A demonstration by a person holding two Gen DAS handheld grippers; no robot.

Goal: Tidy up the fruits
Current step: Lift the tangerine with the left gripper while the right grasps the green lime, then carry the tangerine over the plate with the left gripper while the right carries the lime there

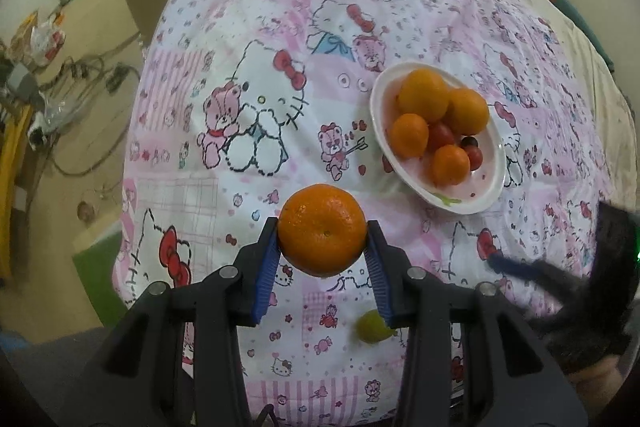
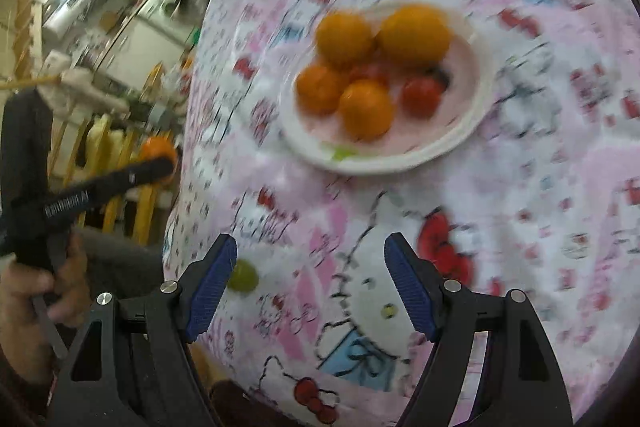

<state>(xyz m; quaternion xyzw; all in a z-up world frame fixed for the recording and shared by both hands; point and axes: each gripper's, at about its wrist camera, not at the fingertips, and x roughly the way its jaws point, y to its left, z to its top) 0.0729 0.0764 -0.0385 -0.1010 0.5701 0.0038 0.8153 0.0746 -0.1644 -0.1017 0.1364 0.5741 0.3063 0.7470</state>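
We hold a mandarin point(image 1: 322, 229) in our left gripper point(image 1: 322, 239), its jaws closed against the fruit's two sides, lifted above the cartoon-print cloth point(image 1: 248, 27) that covers the worktop. Ahead to the right sits the white plate point(image 1: 486, 201) with four oranges and a few cherry tomatoes point(image 1: 475, 157). Our right gripper point(image 2: 310, 281) has its jaws spread wide and grips nothing; a green grape point(image 2: 243, 277) lies on the cloth just beside its left pad.

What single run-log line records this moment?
left gripper: shut on round orange mandarin | right gripper: open, empty | white oval plate: oranges, tomatoes | small green fruit: on cloth
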